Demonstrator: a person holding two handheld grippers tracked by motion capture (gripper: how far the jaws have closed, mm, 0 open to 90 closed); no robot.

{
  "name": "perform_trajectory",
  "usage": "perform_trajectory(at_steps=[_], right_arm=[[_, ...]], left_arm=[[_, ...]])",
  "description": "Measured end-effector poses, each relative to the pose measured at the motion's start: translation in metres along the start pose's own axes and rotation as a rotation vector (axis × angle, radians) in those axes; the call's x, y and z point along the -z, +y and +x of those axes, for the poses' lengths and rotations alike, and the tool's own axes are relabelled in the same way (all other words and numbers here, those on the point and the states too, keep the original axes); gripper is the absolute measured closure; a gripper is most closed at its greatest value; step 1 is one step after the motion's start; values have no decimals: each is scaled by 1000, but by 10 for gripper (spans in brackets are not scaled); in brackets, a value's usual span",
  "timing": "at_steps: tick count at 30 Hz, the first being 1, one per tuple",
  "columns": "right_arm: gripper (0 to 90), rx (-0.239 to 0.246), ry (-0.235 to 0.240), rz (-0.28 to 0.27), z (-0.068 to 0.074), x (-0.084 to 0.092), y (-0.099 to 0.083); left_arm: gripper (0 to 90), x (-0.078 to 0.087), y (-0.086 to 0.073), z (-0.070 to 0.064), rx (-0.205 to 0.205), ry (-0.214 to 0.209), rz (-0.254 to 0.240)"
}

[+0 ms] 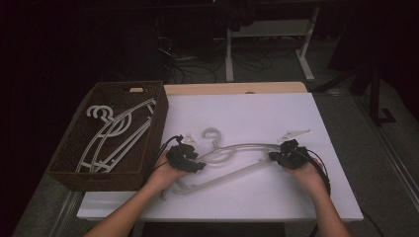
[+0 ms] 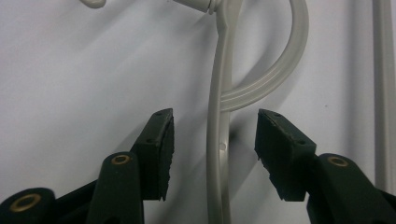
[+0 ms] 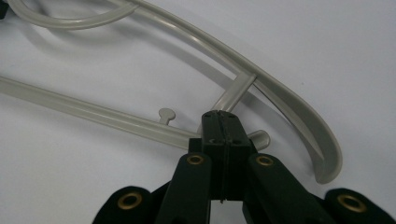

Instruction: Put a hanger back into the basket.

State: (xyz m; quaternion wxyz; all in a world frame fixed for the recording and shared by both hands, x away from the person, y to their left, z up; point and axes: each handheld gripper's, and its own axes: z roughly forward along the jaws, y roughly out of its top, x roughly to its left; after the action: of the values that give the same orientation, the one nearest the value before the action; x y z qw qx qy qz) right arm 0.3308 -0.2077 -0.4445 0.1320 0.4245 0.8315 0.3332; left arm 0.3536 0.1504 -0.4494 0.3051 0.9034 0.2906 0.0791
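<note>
A white plastic hanger [image 1: 232, 148] lies flat on the white table, its hook [image 1: 211, 132] pointing away from me. My left gripper [image 1: 197, 163] is at the hanger's left half, near the neck. In the left gripper view its jaws stand apart on either side of the hanger's arm [image 2: 217, 140], and the pads [image 2: 164, 149] do not touch it. My right gripper [image 1: 276, 157] is at the hanger's right end. There its jaws [image 3: 222, 121] are shut together, tips resting where the lower bar [image 3: 93, 112] meets a short strut. Whether they pinch the bar is hidden.
A dark wicker basket [image 1: 158, 113] stands at the table's left and holds several white hangers [image 1: 113, 133]. A small white plastic piece [image 1: 296, 133] lies beyond my right gripper. The table's far edge shows a wooden strip [image 1: 237, 88].
</note>
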Motion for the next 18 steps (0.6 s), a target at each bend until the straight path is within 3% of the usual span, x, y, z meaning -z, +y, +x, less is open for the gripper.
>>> perform_trajectory(at_steps=[5, 18], right_arm=[[893, -1, 2, -1, 0, 0, 0], [894, -4, 2, 8, 0, -1, 0]], left_arm=[[613, -1, 2, -1, -28, 25, 3], [723, -2, 4, -4, -53, 11, 11]])
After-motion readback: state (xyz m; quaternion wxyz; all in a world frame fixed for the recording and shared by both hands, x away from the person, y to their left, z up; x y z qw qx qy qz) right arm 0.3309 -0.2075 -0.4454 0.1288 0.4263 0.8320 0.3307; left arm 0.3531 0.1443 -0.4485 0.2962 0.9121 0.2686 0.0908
